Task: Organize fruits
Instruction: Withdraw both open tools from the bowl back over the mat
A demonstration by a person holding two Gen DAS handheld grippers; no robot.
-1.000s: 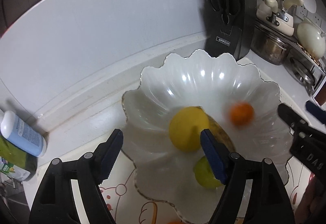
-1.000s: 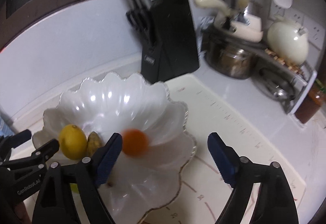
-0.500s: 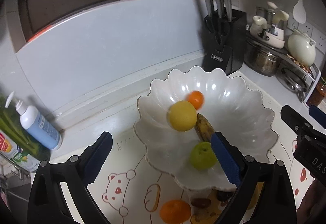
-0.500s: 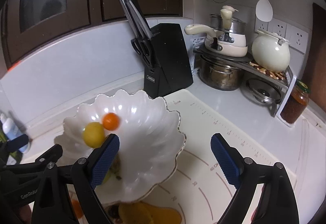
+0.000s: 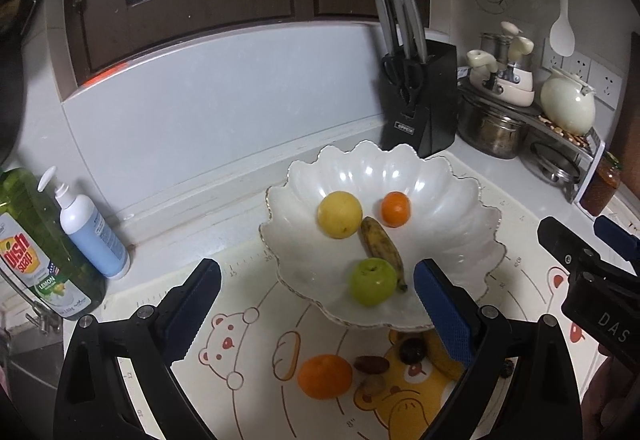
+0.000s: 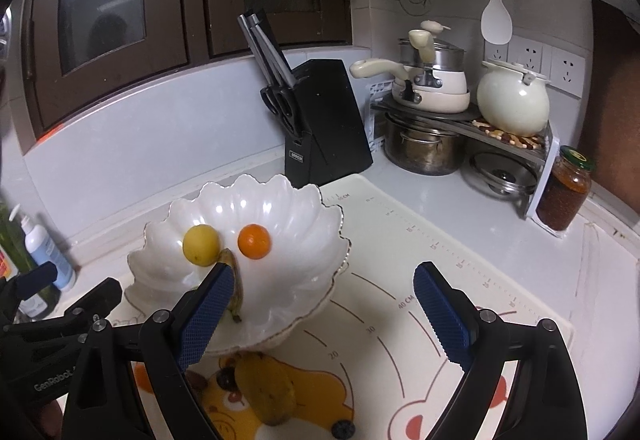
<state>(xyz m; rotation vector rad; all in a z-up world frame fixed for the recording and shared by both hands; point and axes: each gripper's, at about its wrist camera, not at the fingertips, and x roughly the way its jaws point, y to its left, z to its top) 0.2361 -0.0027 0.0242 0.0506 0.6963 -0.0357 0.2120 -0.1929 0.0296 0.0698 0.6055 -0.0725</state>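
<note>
Fruit sits settled in the scalloped white bowl (image 5: 460,200) in the left wrist view: a yellow lemon (image 5: 339,214), a small orange (image 5: 395,209), a brown banana (image 5: 382,248) and a green apple (image 5: 373,281). The small orange, beside the lemon 0.5 s ago, now lies right of it. The left gripper (image 5: 316,304) has drawn back, fingers apart and holding nothing. Near it on the bear-print mat (image 5: 248,324) lie a larger orange (image 5: 325,376), 2 dates and another banana.

From the right wrist view, the right gripper (image 6: 324,314) has also retreated, fingers spread wide, empty, above the mat, with the bowl far left. A knife block (image 6: 324,128) stands beyond on the worktop (image 6: 460,208).
</note>
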